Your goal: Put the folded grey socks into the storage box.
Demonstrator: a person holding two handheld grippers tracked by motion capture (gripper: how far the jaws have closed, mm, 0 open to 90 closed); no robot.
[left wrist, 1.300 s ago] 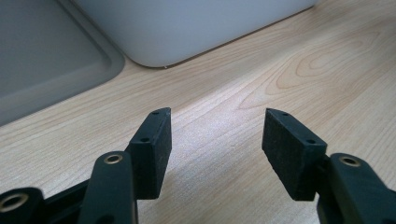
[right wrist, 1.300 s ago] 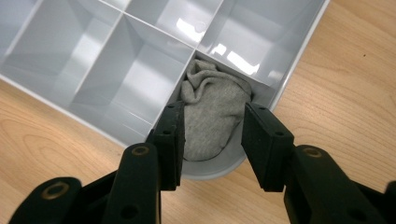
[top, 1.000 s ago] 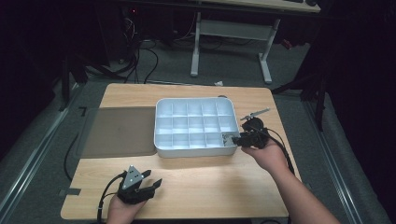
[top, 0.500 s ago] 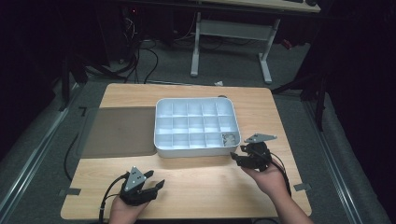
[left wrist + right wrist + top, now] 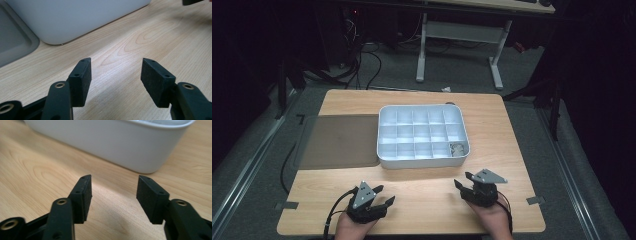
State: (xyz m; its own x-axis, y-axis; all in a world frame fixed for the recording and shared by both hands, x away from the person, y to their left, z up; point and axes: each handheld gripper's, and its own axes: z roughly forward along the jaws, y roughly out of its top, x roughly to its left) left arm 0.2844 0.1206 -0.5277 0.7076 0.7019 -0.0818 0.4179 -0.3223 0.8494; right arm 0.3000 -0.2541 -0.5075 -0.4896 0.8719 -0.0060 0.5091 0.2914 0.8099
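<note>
**Right gripper back at the desk's near edge, fingers wide and empty**

While the left gripper (image 5: 371,197) keeps its place near the front-left corner of the desk (image 5: 422,187), the right gripper (image 5: 476,187) has left the compartment tray (image 5: 384,152). A second ago it reached to the tray's right end; half a second ago it hung just off the tray's front-right corner; now it sits well back toward the desk's front edge, right of the middle. Its jaws have just been opening and then eased in slightly, and nothing lies between them: its own view shows bare wood between the two black fingers (image 5: 81,197), with the tray's white wall (image 5: 120,147) ahead.

Both hands come in from the front edge, palms low, with the grippers pointing roughly toward the tray. The left gripper's fingers (image 5: 81,80) also stand wide apart over bare wood, tilted toward the tray's near left corner.

The tray rests at the desk's middle, beside a grey mat (image 5: 339,140) on its left. Small metal parts (image 5: 457,148) lie in the tray's front-right compartment; what they are is too small to tell.
</note>
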